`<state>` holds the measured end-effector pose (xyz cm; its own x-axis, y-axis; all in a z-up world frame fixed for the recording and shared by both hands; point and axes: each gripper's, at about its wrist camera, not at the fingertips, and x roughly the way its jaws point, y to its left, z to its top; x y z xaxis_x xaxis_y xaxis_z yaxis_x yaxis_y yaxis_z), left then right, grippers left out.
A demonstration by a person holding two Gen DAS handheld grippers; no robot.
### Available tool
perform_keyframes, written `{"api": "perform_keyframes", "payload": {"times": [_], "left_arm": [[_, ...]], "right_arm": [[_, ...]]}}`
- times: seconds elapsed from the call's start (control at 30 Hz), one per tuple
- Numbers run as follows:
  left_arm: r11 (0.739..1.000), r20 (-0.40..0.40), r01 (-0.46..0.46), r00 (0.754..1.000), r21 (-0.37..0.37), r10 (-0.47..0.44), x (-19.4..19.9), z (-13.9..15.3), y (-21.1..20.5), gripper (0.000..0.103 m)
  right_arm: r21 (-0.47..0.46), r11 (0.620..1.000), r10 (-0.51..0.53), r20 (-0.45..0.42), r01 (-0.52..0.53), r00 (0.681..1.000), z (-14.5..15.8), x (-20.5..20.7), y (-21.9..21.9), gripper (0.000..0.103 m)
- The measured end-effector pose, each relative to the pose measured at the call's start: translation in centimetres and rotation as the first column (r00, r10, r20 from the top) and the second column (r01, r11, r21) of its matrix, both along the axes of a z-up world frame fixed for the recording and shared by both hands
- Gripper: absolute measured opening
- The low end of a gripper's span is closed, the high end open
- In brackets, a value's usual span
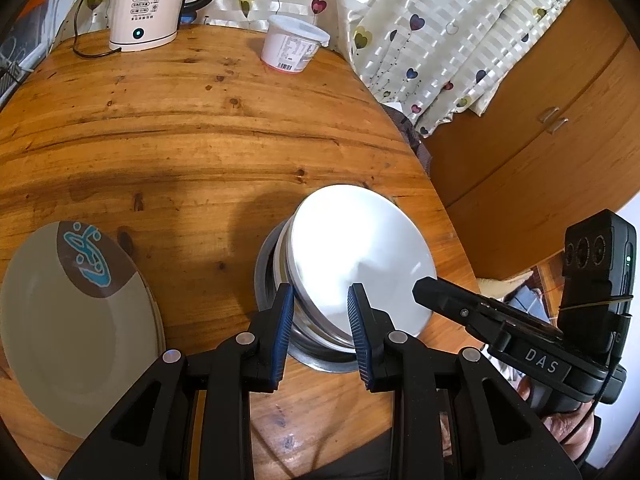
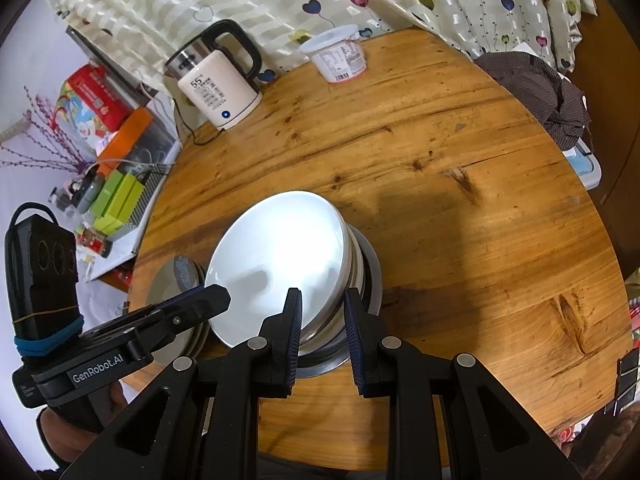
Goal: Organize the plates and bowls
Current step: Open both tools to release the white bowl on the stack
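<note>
My left gripper point(image 1: 320, 292) has its jaws partly spread, and they straddle the near rim of the white bowl point(image 1: 360, 256). The left pad point(image 1: 285, 320) sits outside the rim, against the stack below; the right pad point(image 1: 357, 320) lies over the bowl's inner face. I cannot tell whether they truly press on the rim or only bracket it.

My right gripper point(image 2: 322, 296) is a little narrower. Its left pad point(image 2: 295, 320) rests on the inside of the white bowl point(image 2: 280, 256), its right pad point(image 2: 352, 320) on the outside by the stacked rims, so the bowl's edge runs between them. It looks like a pinch on the rim, though the contact itself is hidden by the fingers.

The white bowl sits tilted on top of other bowls nested in a steel bowl point(image 1: 320, 356), whose rim shows under both grippers near the table's point(image 1: 180, 128) front edge. Both grippers come at the bowl from the near side, one on each side of it, close together.

In the left view, a grey plate point(image 1: 72, 320) with a brown and blue patch lies flat on the table, just left of the stack and apart from it. At the far edge stand a kettle point(image 1: 148, 4) and a white tub point(image 1: 294, 42), well apart from the bowls.
</note>
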<state>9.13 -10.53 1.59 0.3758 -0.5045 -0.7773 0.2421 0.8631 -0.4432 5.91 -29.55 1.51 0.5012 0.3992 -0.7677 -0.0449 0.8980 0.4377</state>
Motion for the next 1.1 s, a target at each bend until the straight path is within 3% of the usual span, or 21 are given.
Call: {"api": "perform_keyframes", "payload": {"times": [1.1], "left_arm": [[0.999, 0.038, 0.003, 0.999, 0.032, -0.004, -0.56, -0.24, -0.41, 0.029]], "right_arm": [[-0.008, 1.000, 0.017, -0.005, -0.017, 1.000, -0.42, 0.19, 0.27, 0.023]]}}
